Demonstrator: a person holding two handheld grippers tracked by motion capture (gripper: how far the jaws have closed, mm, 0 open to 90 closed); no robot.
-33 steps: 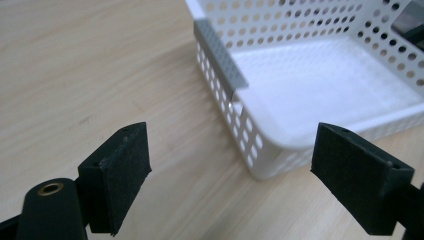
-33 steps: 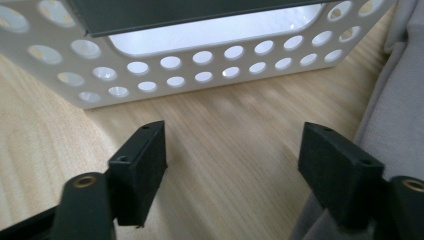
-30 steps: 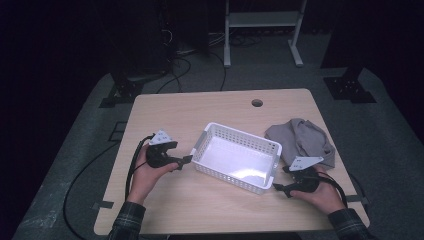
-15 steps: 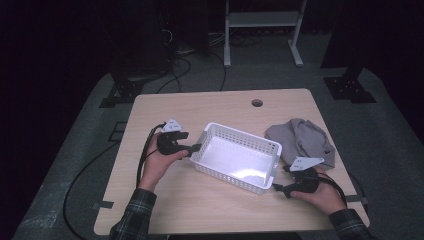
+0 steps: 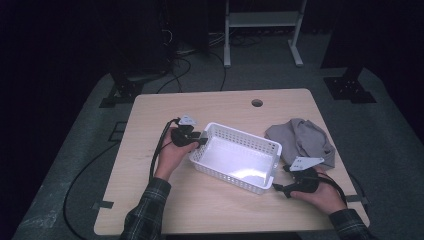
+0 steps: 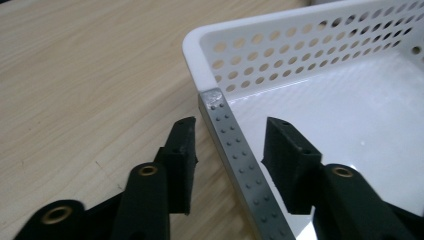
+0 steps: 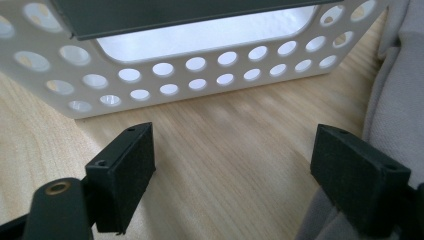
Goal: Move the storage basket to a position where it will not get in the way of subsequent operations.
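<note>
White perforated plastic basket (image 5: 236, 157) sits mid-bench, just beside a crumpled grey cloth (image 5: 302, 141). Your left tool (image 6: 230, 145) straddles its rim, jaws parted; your right tool (image 7: 232, 165) rests spread wide near its end wall.

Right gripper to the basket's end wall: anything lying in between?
Nothing. In the right gripper view, bare wood runs from the open right gripper to the white basket. The grey cloth lies off to one side, beside one jaw.

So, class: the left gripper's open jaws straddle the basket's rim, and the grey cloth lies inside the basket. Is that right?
Not quite. The cloth lies on the table beside the basket, not in it, as the high view shows. The left gripper does straddle the rim, jaws open.
</note>
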